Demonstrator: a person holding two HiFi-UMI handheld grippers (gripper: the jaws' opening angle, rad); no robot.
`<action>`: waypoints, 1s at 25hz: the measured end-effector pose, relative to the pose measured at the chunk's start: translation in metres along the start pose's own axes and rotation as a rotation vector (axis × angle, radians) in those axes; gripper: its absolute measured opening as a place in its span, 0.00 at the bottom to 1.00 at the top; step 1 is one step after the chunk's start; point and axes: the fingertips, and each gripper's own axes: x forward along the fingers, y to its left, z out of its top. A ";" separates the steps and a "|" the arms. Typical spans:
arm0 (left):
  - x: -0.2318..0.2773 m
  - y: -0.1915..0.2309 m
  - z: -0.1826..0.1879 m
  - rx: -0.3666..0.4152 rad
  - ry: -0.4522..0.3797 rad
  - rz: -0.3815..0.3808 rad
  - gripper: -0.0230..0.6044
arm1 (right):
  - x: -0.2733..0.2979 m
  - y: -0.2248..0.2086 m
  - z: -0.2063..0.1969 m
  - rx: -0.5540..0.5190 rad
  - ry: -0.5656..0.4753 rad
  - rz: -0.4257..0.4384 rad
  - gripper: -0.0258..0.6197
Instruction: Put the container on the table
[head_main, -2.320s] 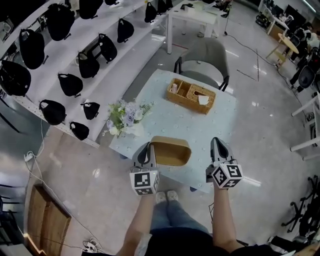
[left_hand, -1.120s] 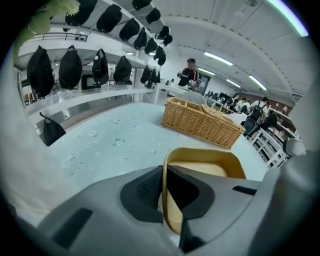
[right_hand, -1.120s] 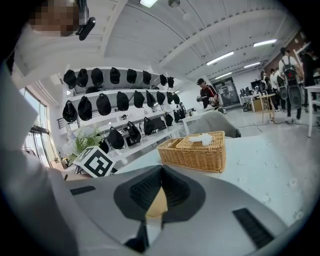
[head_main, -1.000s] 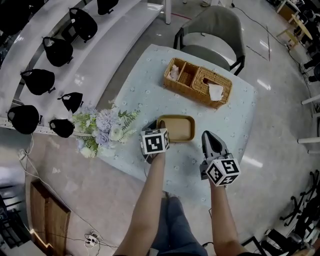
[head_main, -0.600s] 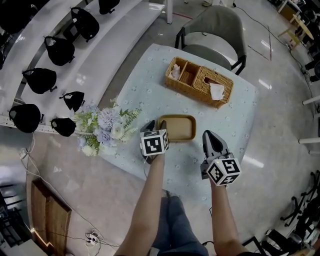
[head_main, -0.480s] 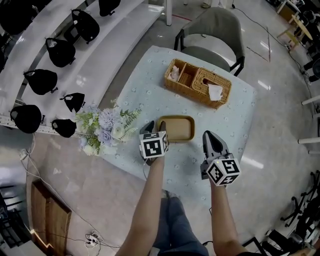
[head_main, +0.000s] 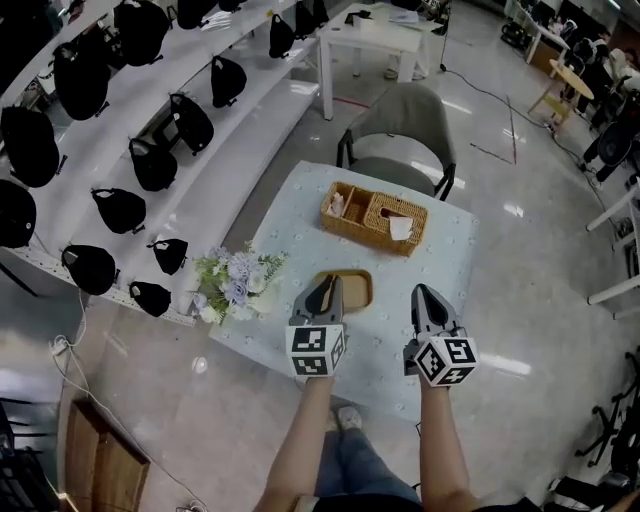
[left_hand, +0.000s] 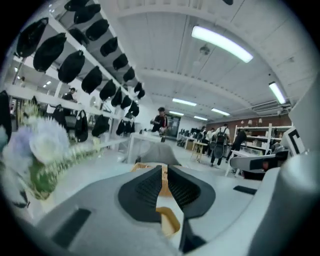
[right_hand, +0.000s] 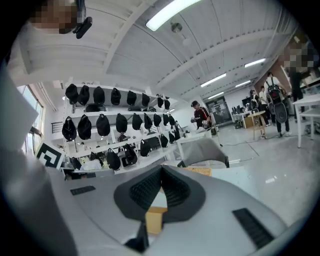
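The tan container (head_main: 352, 288) rests flat on the pale blue table (head_main: 440, 250), near its front middle. My left gripper (head_main: 326, 292) hovers above the container's left end, apart from it. Its jaws have just been closing and have nothing between them. In the left gripper view, the left gripper (left_hand: 165, 172) shows its pads nearly together, with the container (left_hand: 169, 221) below them. My right gripper (head_main: 426, 300) hangs shut and empty to the right of the container. In the right gripper view, the container (right_hand: 156, 218) lies beneath the right gripper (right_hand: 161, 176).
A wicker basket (head_main: 374, 214) with napkins sits at the table's far side, before a grey chair (head_main: 400, 118). A bunch of pale flowers (head_main: 236, 284) lies at the table's left edge. White shelves (head_main: 250, 110) with black caps run along the left.
Both grippers have lifted up off the table. The left one has come away from the container's left end, and the container stays where it lay.
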 end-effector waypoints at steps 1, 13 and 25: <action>-0.011 -0.007 0.018 0.019 -0.040 -0.012 0.09 | -0.008 0.003 0.012 -0.008 -0.020 0.000 0.04; -0.140 -0.023 0.157 0.200 -0.351 -0.027 0.06 | -0.088 0.028 0.119 -0.117 -0.243 0.001 0.04; -0.191 0.003 0.144 0.195 -0.369 0.049 0.05 | -0.131 0.033 0.130 -0.175 -0.281 -0.002 0.04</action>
